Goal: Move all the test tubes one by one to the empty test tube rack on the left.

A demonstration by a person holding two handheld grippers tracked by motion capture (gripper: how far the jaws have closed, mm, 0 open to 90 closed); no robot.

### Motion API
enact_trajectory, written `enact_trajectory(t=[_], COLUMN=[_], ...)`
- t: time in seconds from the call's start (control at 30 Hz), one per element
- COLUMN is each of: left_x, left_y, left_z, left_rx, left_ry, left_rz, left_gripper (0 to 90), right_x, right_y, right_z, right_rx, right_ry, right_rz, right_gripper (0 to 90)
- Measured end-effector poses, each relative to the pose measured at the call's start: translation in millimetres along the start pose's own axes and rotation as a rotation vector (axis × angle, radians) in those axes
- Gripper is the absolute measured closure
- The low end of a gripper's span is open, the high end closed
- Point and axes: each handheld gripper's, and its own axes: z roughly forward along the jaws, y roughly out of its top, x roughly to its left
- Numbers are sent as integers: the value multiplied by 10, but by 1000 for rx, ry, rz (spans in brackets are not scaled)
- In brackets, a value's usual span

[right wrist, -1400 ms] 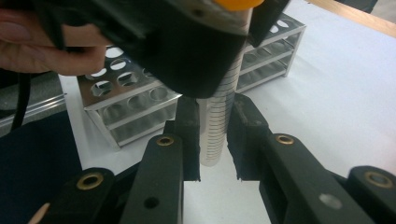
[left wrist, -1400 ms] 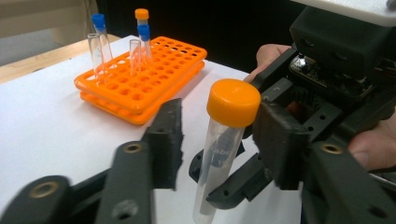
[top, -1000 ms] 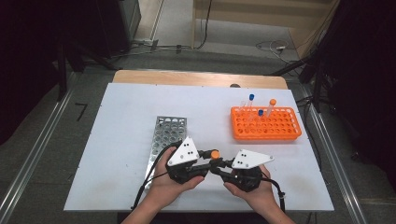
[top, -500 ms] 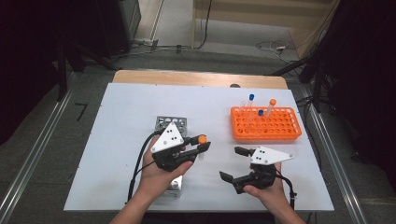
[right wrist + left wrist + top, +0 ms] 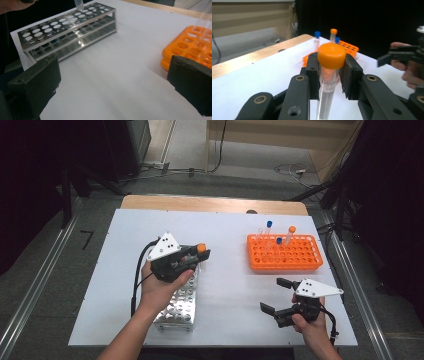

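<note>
My left gripper [image 5: 200, 255] is shut on a clear tube with an orange cap [image 5: 201, 248], held upright over the far end of the steel tube rack [image 5: 175, 302]. In the left gripper view the pads clamp the tube [image 5: 329, 82] just under its cap. The tube's lower tip [image 5: 78, 3] hangs above the steel rack's [image 5: 67, 27] holes. My right gripper [image 5: 276, 296] is at the front right of the table; its jaws have just opened wide, with nothing between them [image 5: 113, 82]. It also appears in the left gripper view, right gripper [image 5: 397, 56].
An orange rack [image 5: 285, 254] stands at the back right with two blue-capped tubes [image 5: 269, 225] and one orange-capped tube [image 5: 291, 229]. White tabletop [image 5: 230, 285] lies between the two racks. A cable [image 5: 135, 285] trails from the left gripper.
Both grippers were together at the tube near the table's front. The right one let go, opened and moved right. The left one carried the tube left and back over the steel rack.
</note>
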Motion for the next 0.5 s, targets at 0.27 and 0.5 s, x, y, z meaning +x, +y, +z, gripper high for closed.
enact_trajectory(t=[0.27,0.5], left_x=[280,469], left_y=[5,10], left_z=[93,190], left_rx=[-13,-19], left_ry=[59,102], left_rz=[-27,-46], left_gripper=[707,708], right_x=[-183,-256], right_y=[-122,-147], right_z=[-127,-161], right_rx=[0,-7], right_ry=[-43,-57], right_rz=[29,41], right_gripper=[0,0])
